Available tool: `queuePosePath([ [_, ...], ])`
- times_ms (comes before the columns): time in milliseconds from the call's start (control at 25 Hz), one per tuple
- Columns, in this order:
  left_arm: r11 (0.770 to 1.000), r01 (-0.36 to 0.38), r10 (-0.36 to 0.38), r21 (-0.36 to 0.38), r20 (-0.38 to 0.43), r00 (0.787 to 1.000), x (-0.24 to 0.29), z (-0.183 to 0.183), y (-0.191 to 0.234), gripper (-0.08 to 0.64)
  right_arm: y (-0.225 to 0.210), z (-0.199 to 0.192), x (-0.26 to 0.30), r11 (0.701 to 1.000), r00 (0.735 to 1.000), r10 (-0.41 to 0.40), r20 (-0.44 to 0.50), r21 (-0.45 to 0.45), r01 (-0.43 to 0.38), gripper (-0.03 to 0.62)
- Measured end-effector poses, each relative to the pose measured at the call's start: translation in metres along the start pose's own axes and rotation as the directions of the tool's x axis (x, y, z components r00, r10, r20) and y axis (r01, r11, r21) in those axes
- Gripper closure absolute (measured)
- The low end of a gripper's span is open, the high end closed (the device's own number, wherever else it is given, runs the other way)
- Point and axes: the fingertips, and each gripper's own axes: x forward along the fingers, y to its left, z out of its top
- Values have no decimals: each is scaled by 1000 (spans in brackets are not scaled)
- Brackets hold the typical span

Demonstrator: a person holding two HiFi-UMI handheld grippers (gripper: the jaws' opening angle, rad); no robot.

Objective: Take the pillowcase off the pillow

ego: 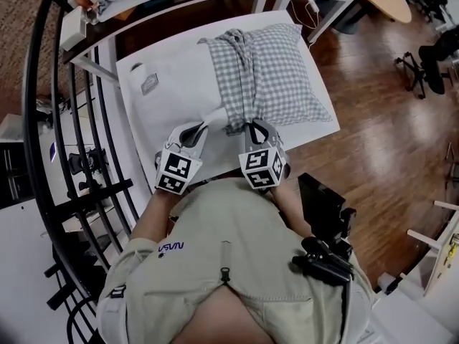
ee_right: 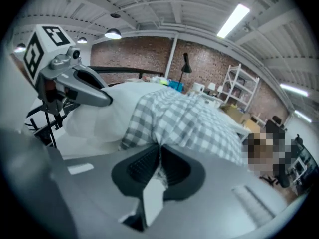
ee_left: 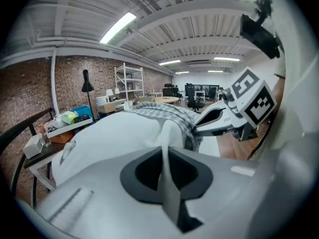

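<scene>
Lying on the white table (ego: 305, 131), the pillow (ego: 168, 84) is half bared. The checked pillowcase (ego: 280, 70) covers its far half as seen from the left gripper, and is bunched into a ridge across the pillow's middle.

The left gripper (ee_left: 163, 153) is clenched on a thin fold of white fabric at the pillow's near edge. Just beside it, the right gripper (ee_right: 158, 156) is clamped on the checked hem.

The main risk is the thin left pinch slipping once the two pull apart, so that pillow and case drag together. The bunched ridge may also bind on the filling. If the right jaws have caught pillow fabric under the hem, which I cannot tell, nothing will separate.
</scene>
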Motion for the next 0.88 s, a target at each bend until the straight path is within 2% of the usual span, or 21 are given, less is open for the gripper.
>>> queuePosePath([
  [120, 1000, 1, 0, -7, 68, 998, -18, 23, 15, 543, -31, 17, -20, 994, 992, -109, 59, -11, 110, 572],
  [240, 1000, 5, -2, -22, 117, 993, -30, 39, 27, 543, -66, 22, -34, 977, 975, -210, 73, -27, 212, 578],
  [360, 998, 16, -8, -59, 136, 991, -37, 35, 32, 545, -101, 8, -40, 958, 958, -285, 37, -11, 285, 580],
  [480, 993, 21, -6, -113, 136, 991, -43, 24, 33, 546, -130, -17, -41, 945, 945, -326, -25, 20, 327, 580],
  [600, 988, 36, -19, -151, 114, 993, -42, 9, 26, 546, -141, -45, -30, 942, 940, -330, -92, 25, 333, 580],
  [720, 978, 56, -40, -203, 81, 996, -33, -14, 11, 546, -134, -79, -15, 953, 942, -287, -174, 50, 300, 581],
  [800, 961, 71, -56, -266, 63, 996, -25, -32, 2, 545, -124, -100, -8, 962, 944, -238, -228, 80, 262, 581],
  [880, 934, 85, -67, -347, 64, 996, -18, -47, -4, 540, -114, -114, -4, 969, 945, -193, -264, 100, 225, 580],
])
